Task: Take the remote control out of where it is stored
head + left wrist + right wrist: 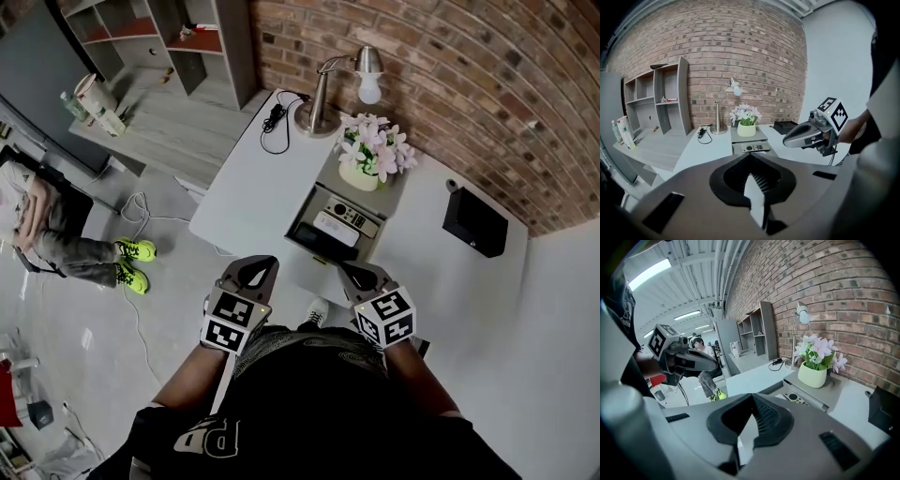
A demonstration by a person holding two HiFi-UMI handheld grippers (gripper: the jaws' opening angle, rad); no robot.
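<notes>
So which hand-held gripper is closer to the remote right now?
Right. The right hand-held gripper sits just in front of the remote in the open drawer; the left hand-held gripper is further off, to the remote's left.

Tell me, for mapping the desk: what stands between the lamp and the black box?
A potted flower on a grey stand, as the left gripper view shows.

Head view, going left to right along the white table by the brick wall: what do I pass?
Black cable → lamp base → potted flowers → black box. The remote control overlaps lamp base and flowers sideways, so I leave it out.
</notes>
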